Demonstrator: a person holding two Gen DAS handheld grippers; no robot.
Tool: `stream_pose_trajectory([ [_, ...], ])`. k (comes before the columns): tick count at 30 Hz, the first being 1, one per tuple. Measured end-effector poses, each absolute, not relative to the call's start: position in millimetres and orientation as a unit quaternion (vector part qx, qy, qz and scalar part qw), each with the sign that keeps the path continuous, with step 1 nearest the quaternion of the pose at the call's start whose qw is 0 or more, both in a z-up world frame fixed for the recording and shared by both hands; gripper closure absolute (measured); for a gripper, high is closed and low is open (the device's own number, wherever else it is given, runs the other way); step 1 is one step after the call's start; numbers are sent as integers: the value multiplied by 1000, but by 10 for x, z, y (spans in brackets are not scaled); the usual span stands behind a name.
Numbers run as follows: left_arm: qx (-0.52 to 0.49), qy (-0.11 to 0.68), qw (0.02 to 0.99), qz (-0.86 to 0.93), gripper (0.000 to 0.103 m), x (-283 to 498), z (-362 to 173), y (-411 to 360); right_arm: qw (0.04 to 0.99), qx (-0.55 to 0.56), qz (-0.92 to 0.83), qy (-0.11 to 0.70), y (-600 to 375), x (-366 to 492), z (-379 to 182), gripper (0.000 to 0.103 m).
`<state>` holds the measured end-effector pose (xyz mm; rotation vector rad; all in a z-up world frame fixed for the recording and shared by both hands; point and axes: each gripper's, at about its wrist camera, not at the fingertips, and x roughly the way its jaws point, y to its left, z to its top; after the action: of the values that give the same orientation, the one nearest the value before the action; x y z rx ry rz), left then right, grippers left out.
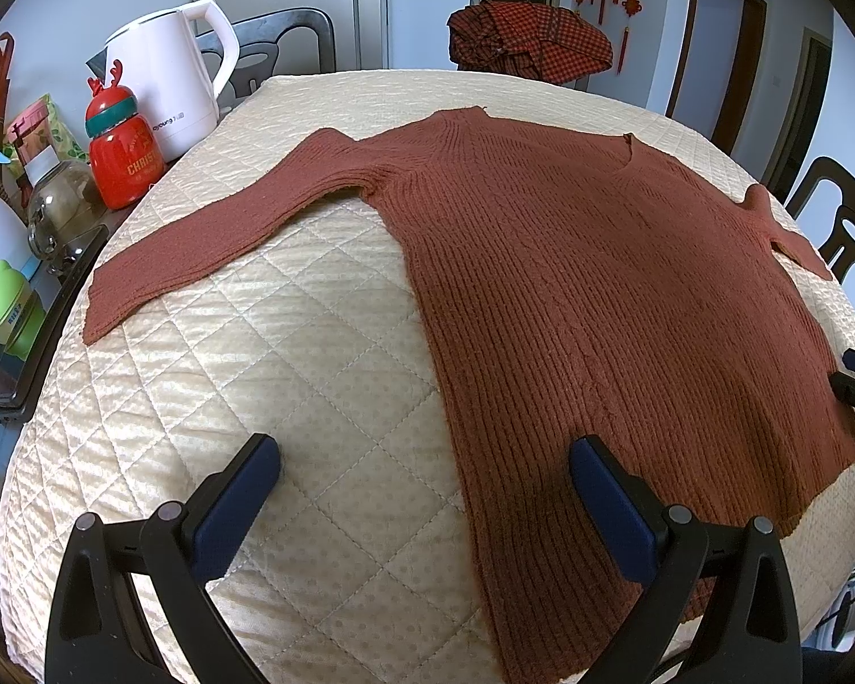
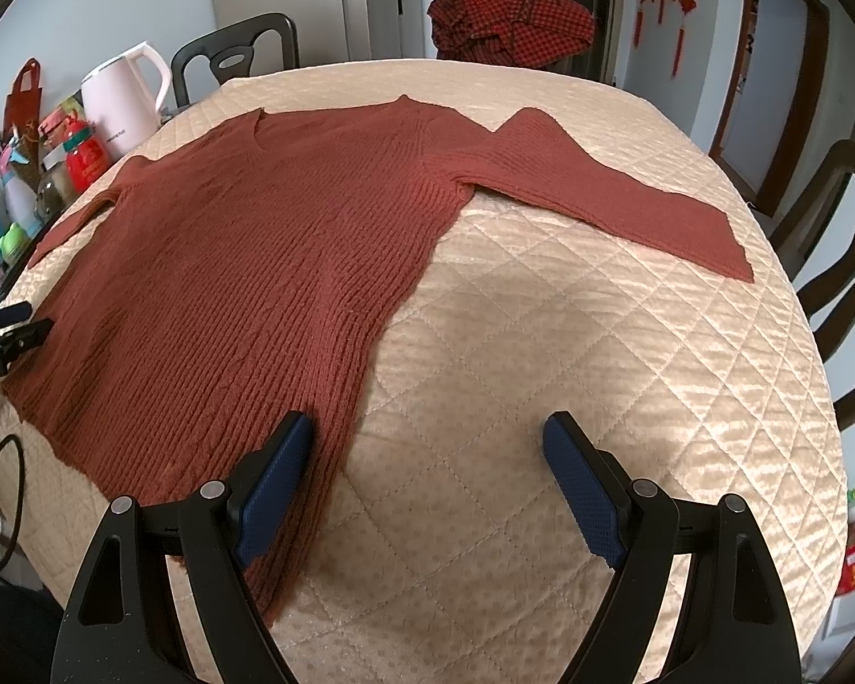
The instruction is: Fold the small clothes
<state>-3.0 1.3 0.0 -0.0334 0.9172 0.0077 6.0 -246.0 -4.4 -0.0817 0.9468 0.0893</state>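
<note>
A rust-red ribbed knit sweater lies flat, sleeves out, on the cream quilted counter. The left tongs and right tongs hover spread wide, each straddling a hem corner of it, gripping nothing.

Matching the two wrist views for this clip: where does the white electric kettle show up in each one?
Left wrist view: the white kettle stands large at upper left, off the quilted cover, behind a red bottle.
Right wrist view: the same kettle sits smaller, at upper left.
Shared landmark: the rust sweater lying flat, with the red checked cloth beyond it.
</note>
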Motion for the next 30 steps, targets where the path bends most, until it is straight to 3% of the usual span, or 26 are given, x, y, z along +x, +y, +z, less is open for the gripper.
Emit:
stream_pose_trajectory([
  [30,-16,445,895,4,0,-10,12,39,885,-40,39,462,-2445,88,-46,20],
])
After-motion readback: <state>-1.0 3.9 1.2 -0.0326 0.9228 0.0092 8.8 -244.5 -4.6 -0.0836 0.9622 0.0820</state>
